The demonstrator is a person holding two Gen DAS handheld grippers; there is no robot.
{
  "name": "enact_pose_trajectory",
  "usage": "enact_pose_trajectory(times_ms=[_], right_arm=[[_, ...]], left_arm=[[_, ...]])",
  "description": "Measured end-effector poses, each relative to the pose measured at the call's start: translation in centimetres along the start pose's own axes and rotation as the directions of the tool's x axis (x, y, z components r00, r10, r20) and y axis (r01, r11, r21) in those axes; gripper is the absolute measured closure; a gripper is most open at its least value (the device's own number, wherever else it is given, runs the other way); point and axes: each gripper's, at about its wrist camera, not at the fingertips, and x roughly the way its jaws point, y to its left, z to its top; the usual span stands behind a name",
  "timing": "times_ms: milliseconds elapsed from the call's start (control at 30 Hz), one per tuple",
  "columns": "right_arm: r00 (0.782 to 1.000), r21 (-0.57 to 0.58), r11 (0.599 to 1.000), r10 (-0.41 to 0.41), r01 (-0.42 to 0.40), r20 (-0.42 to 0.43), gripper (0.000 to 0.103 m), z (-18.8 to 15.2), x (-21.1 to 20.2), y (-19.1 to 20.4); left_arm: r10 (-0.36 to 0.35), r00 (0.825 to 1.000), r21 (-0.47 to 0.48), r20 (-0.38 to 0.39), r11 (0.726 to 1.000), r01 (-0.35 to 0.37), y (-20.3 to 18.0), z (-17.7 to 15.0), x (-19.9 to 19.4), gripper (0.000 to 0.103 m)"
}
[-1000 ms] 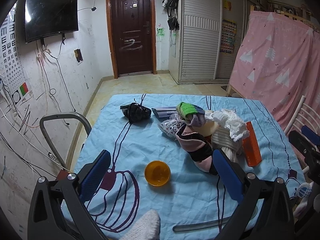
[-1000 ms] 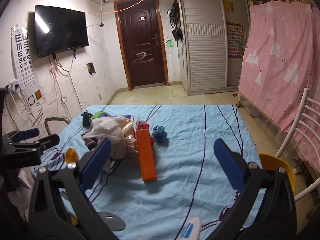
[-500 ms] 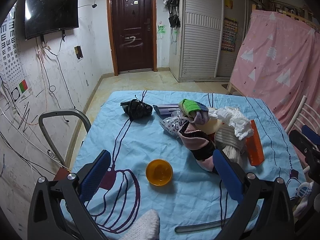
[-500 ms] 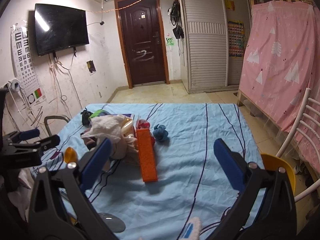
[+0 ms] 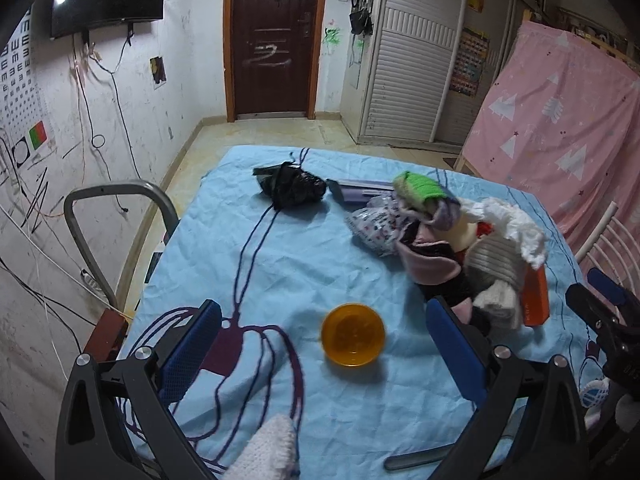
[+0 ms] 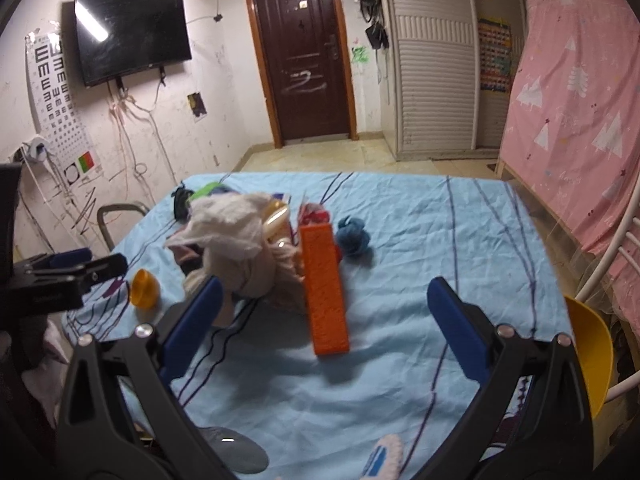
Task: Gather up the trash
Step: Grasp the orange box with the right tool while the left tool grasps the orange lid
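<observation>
On a blue cloth-covered table (image 5: pixel 304 264) lies a heap of clothes and scraps (image 5: pixel 448 240), topped by crumpled white paper (image 5: pixel 516 224). An orange box (image 6: pixel 324 284) leans against the heap's right side. A small orange bowl (image 5: pixel 353 334) sits in front of my left gripper (image 5: pixel 324 350), which is open and holds nothing. A tied black bag (image 5: pixel 290 186) lies farther back, and a blue crumpled ball (image 6: pixel 353 236) rests beside the box. My right gripper (image 6: pixel 324 330) hovers open over the near end of the orange box.
A metal chair frame (image 5: pixel 112 216) stands at the table's left edge. A yellow chair seat (image 6: pixel 590 344) and white rails sit at the right. A purple flat pack (image 5: pixel 360 194) lies behind the heap. A white knitted piece (image 5: pixel 266 454) sits at the near edge.
Both grippers have moved forward and lower toward the table; the bowl and the orange box now sit nearer the fingers. Nothing on the table has shifted.
</observation>
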Motion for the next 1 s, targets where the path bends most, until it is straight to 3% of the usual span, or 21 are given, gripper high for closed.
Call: enact_pose_trajectory(times_ms=[233,400,700,767,933,967,1000], right_arm=[[0.999,0.020,1.000,0.018,-0.017,-0.038,0.005,-0.1,1.7,-0.1],[0.997,0.029,1.000,0.001,0.001,-0.077,0.005,-0.4,2.8,-0.8],[0.991,0.009,1.000,0.001,0.000,-0.131,0.006,-0.2,4.5,-0.9],[0.988,0.003,1.000,0.003,-0.003,-0.152,0.019,-0.1,5.1,-0.8],[0.981,0.031,0.999,0.029,-0.023,-0.192,0.036,-0.1,6.1,-1.4],[0.979,0.042,0.999,0.037,-0.030,-0.199,0.041,-0.1,6.2,-1.6],[0.978,0.048,0.998,0.043,-0.034,-0.204,0.053,-0.2,6.3,-1.8]], left_arm=[[-0.072,0.996,0.005,-0.057,0.997,0.073,0.2,-0.7,2.1,0.010],[-0.050,0.994,0.051,-0.097,0.997,0.055,-0.9,-0.8,4.1,0.011],[-0.033,0.986,0.069,-0.161,0.997,0.045,-1.3,-0.8,6.4,0.041],[-0.025,0.987,0.076,-0.158,0.996,0.037,-1.3,-0.8,6.7,0.048],[-0.010,0.989,0.079,-0.147,0.997,0.022,-1.3,-0.6,6.5,0.071],[-0.015,0.990,0.074,-0.143,0.997,0.026,-1.3,-0.6,6.6,0.071],[-0.018,0.990,0.071,-0.142,0.997,0.028,-1.3,-0.5,6.6,0.071]])
